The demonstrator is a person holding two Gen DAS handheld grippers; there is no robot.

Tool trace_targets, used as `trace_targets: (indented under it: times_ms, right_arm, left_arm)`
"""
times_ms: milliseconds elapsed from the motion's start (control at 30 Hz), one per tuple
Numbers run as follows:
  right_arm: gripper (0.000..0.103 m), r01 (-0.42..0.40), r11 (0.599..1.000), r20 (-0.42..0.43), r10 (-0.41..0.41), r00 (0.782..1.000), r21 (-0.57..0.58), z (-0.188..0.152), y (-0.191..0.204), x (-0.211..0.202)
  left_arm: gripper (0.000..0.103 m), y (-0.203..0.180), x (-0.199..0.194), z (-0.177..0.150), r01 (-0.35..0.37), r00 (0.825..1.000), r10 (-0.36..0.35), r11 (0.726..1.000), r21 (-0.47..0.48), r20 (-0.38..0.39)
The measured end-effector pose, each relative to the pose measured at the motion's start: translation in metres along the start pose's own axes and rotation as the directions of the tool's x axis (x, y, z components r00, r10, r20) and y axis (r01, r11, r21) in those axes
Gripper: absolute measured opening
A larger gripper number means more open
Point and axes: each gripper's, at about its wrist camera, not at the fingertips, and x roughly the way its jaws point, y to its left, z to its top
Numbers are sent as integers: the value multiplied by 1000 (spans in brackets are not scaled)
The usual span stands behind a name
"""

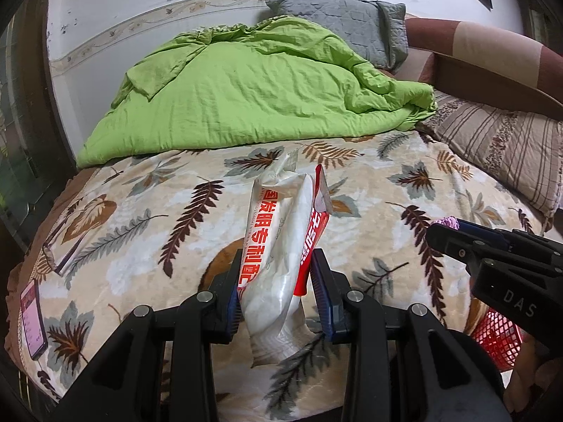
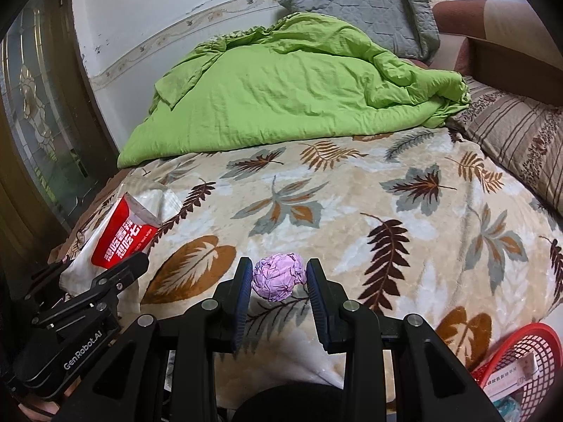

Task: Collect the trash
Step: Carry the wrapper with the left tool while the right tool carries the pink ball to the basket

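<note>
Left claw [image 1: 276,263] round crumpled red-and-white wrapper [image 1: 281,246]

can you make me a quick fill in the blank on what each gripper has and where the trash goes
1. The left gripper is shut on a white and ____ wrapper.
2. The right gripper holds a crumpled ____ paper ball.
3. The mesh basket beside the bed is ____.
4. The quilt piled on the bed is ____.

Missing words: red; purple; red; green

White wall [image 2: 147,7], leaf-print blanket [image 2: 352,211] on bed, green duvet [image 1: 246,95], grey pillow [image 1: 352,24].
</note>
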Motion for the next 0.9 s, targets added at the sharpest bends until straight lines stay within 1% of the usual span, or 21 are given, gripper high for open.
trace_targets:
  times_ms: [267, 600, 900]
  right_arm:
    - [34, 21, 999, -5, -20, 1000, 25, -2, -11, -6]
    - [34, 42, 999, -16, -41, 999, 27, -7, -16, -13]
    - [34, 70, 996, -22, -69, 997, 55, -12, -29, -22]
  left_arm:
    - [34, -7, -2, -1, 37, 999, -37, 999, 9, 0]
    - [34, -10, -3, -3, 71, 997, -71, 997, 13, 1]
    - [34, -18, -4, -6, 99, 995, -99, 995, 32, -1]
